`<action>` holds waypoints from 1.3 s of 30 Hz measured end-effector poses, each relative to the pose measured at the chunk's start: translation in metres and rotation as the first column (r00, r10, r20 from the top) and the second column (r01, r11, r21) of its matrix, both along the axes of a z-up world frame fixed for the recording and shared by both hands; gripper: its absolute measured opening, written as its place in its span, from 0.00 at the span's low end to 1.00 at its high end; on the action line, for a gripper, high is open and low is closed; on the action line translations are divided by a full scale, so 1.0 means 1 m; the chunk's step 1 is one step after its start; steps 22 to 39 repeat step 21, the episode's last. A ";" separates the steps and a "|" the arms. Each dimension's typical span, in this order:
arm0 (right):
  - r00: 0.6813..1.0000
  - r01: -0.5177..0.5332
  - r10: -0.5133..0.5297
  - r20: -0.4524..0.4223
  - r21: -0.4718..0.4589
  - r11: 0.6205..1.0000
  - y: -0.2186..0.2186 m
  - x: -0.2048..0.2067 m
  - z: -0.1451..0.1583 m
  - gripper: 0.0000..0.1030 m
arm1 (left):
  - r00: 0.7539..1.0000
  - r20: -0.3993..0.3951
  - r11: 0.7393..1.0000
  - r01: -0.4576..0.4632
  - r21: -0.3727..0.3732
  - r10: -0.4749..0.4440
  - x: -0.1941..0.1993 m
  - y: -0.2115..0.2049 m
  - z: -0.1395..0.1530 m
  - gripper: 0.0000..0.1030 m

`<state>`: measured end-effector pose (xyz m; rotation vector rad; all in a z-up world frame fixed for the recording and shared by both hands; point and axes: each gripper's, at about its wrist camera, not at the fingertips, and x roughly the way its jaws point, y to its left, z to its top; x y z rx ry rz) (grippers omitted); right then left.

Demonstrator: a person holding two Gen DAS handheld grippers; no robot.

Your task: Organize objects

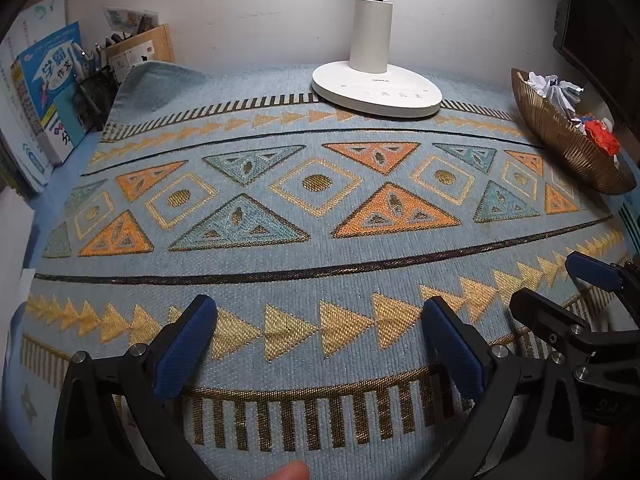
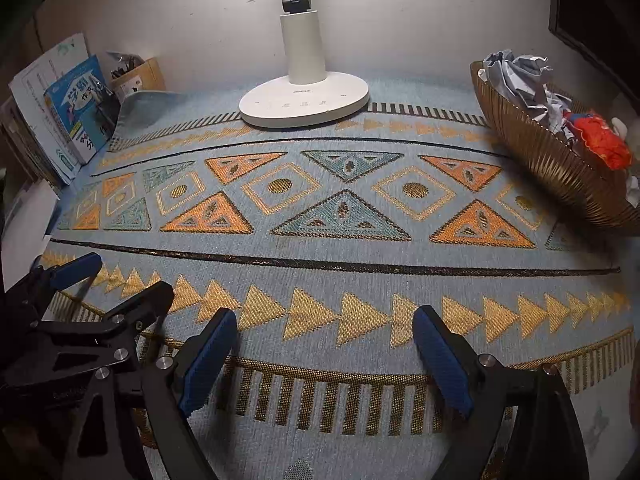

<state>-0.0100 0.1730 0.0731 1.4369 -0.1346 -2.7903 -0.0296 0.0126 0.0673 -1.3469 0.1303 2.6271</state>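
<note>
Right wrist view: ribbed golden basket (image 2: pixel 548 152) heaped with crumpled paper (image 2: pixel 516 80); both claws spread apart, empty.

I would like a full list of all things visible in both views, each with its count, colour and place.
cloth: one, light blue with gold, orange and teal patterns, covers the desk.
lamp: one, white, round base at the back centre on the cloth.
basket: one, golden brown, ribbed, back right.
crumpled paper: several pieces, white-grey, in the basket.
red item: one, red-orange, in the basket; what it is I cannot tell.
books: several, blue and white, upright at the back left.
pen holder: one, black mesh, with pens, beside the books.
left tongs: one, black with blue pads, open, empty, near edge.
right tongs: one, same colours, open, empty.
</note>
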 end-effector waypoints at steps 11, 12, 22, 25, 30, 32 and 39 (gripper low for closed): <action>1.000 0.015 -0.015 0.005 -0.010 1.000 0.004 0.000 -0.001 1.00 | 1.000 0.001 1.000 0.001 0.005 -0.001 -0.001 0.000 -0.001 1.00; 1.000 0.016 -0.016 0.006 -0.014 1.000 0.004 0.000 -0.001 1.00 | 1.000 0.001 1.000 0.001 0.005 -0.001 -0.001 0.000 -0.001 1.00; 1.000 0.017 -0.017 0.006 -0.013 1.000 0.005 0.000 -0.001 1.00 | 1.000 0.001 1.000 0.001 0.005 -0.001 -0.001 0.000 -0.001 1.00; 1.000 0.017 -0.017 0.006 -0.013 1.000 0.005 0.000 -0.001 1.00 | 1.000 0.001 1.000 0.001 0.005 -0.001 -0.001 0.000 -0.001 1.00; 1.000 0.017 -0.017 0.006 -0.013 1.000 0.005 0.000 -0.001 1.00 | 1.000 0.001 1.000 0.001 0.005 -0.001 -0.001 0.000 -0.001 1.00; 1.000 0.017 -0.017 0.006 -0.013 1.000 0.005 0.000 -0.001 1.00 | 1.000 0.001 1.000 0.001 0.005 -0.001 -0.001 0.000 -0.001 1.00; 1.000 0.017 -0.017 0.006 -0.013 1.000 0.005 0.000 -0.001 1.00 | 1.000 0.001 1.000 0.001 0.005 -0.001 -0.001 0.000 -0.001 1.00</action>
